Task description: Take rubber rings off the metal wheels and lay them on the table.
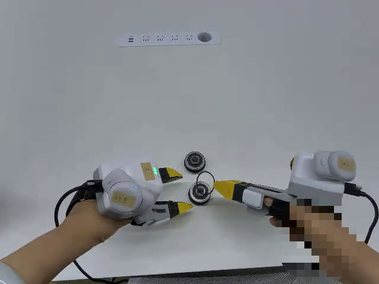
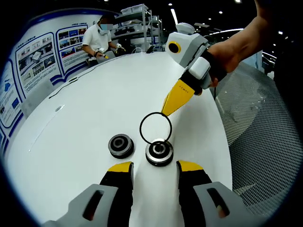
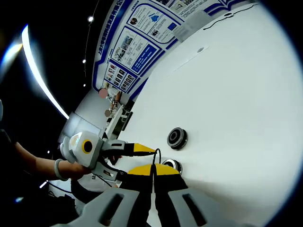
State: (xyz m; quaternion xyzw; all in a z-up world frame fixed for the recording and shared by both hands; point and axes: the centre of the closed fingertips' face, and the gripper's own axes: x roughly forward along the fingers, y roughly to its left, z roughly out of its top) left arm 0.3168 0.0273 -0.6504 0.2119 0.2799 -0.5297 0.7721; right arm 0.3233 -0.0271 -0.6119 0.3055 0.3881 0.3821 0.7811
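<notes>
White table (image 1: pixel 266 106), two metal wheels (image 1: pixel 195 161), rubber ring (image 2: pixel 140 128) in closed right tool (image 3: pixel 152 168)

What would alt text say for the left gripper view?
The right gripper, shut, pinches a thin black rubber ring and holds it upright over a metal wheel on a white table. The open jaws of the left gripper flank that wheel; a second wheel lies beside it.
</notes>
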